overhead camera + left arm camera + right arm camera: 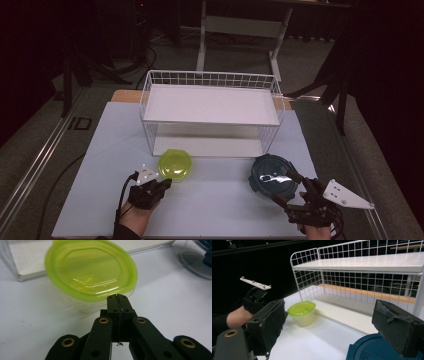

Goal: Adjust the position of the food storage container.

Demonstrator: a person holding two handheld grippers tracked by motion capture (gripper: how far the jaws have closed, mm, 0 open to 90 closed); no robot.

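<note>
A clear tub with a lime-green lid [175, 164] [92, 270] [302, 312] stands on the white table just in front of the rack. My left gripper [162, 184] [117, 298] is shut, its tips right at the lid's near rim with nothing between them; I cannot tell whether they touch it. A tub with a dark blue lid [270, 172] [372, 348] [197, 260] sits to the right. My right gripper [285, 187] [334, 330] is open, and its wide-spread pads [269, 325] stand either side of the blue lid's near edge.
A white wire rack [210, 80] [332, 272] with two shelves stands at the middle back of the table [215, 205]. The person's left hand [235, 317] holds the left gripper. The surroundings beyond the table are dark.
</note>
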